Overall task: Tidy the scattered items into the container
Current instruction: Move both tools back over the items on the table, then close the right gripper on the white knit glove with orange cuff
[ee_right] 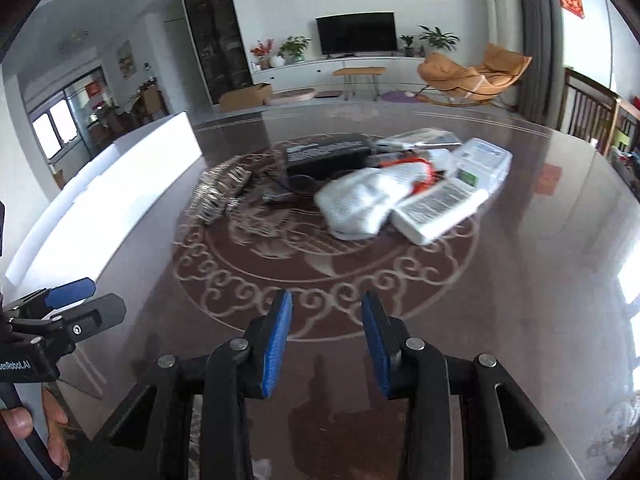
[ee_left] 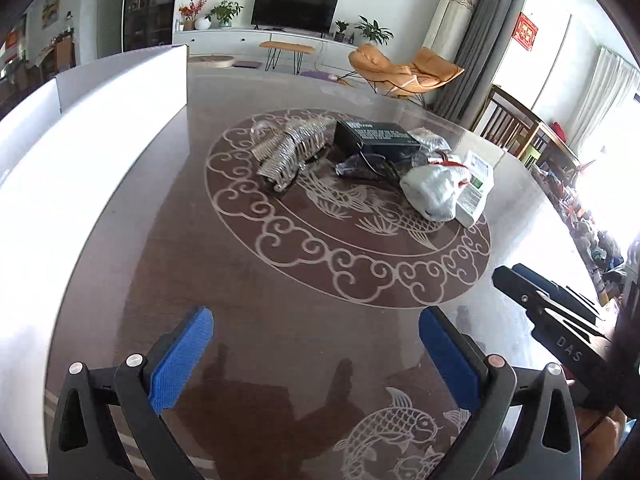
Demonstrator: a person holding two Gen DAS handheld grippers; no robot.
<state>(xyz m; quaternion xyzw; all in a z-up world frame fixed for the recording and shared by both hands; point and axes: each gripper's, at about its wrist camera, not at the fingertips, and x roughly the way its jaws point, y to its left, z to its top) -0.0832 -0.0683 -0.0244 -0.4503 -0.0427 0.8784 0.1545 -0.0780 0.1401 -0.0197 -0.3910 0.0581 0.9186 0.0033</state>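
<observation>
A pile of items lies mid-table: a silver foil strip bundle (ee_left: 290, 152) (ee_right: 220, 190), a black box (ee_left: 376, 138) (ee_right: 326, 154), a white plastic bag with red handles (ee_left: 434, 190) (ee_right: 360, 200), and a white carton (ee_left: 476, 186) (ee_right: 444, 204). The white container (ee_left: 92, 120) (ee_right: 120, 184) stands at the table's left. My left gripper (ee_left: 316, 328) is open and empty, well short of the pile. My right gripper (ee_right: 326, 312) is open, narrower, and empty, also short of the pile. Each gripper shows in the other view: the right one (ee_left: 516, 280), the left one (ee_right: 92, 296).
The glass table top (ee_left: 280, 280) with carp and cloud pattern carries everything. A clear packet (ee_right: 420, 138) lies behind the carton. Wooden chairs (ee_left: 516, 124) stand at the far right edge. A living room with TV and orange lounge chair lies beyond.
</observation>
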